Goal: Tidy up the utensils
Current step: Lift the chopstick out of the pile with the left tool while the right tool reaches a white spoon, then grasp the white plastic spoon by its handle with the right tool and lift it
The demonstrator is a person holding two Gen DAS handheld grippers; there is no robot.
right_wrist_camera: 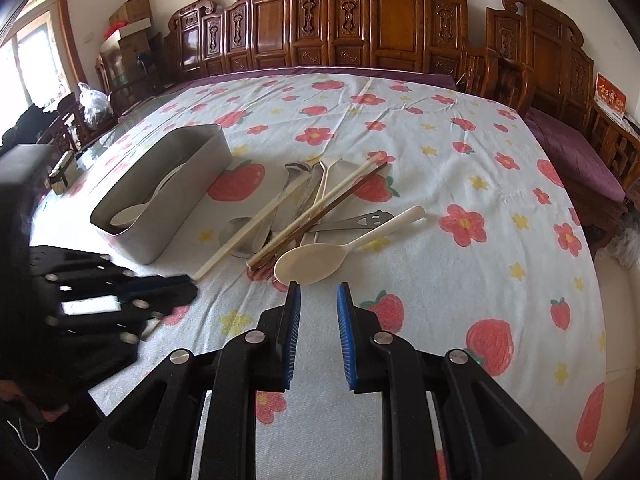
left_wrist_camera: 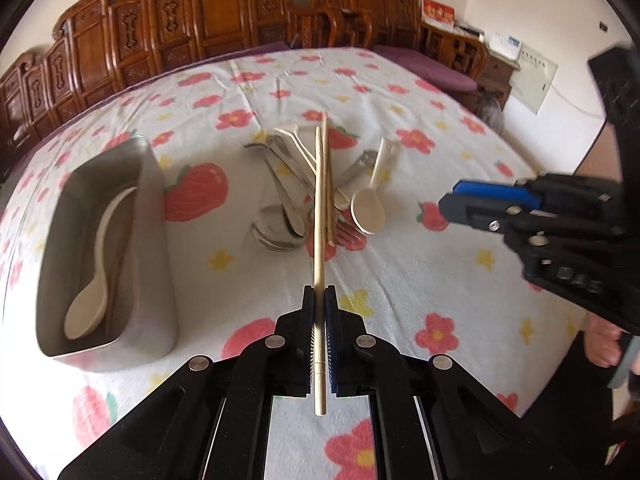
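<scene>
The left tool (left_wrist_camera: 319, 308) is clamped on a pale chopstick (left_wrist_camera: 319, 240), gripping it near its thick end, so the stick runs from between the pads out toward the pile. In the right wrist view that chopstick slants up from the left tool (right_wrist_camera: 168, 286) across the left side of the heap. The right tool (right_wrist_camera: 319, 300) hangs above the surface (right_wrist_camera: 460, 320) with its pads apart and nothing between them, just near of a cream plastic spoon (right_wrist_camera: 316, 260).

By my reading the sorting is barely begun. The grey metal bin (left_wrist_camera: 156, 240) at the left holds one cream spoon (left_wrist_camera: 96, 288) and little else that I can make out. The rest is still heaped in the middle of the flower-print cloth: several steel spoons (left_wrist_camera: 280, 208), a fork (left_wrist_camera: 344, 232), a dark brown chopstick (right_wrist_camera: 332, 208), another pale one beside it, a steel handle with cut-out holes (right_wrist_camera: 356, 220) and two more cream pieces. All of that remains to be moved, the held chopstick first.

As for writing, raised letters on the right tool's body (left_wrist_camera: 576, 280) seem to read "DAS", partly blurred. A red card (right_wrist_camera: 610, 96) at the far right bears gold characters too small to read.
</scene>
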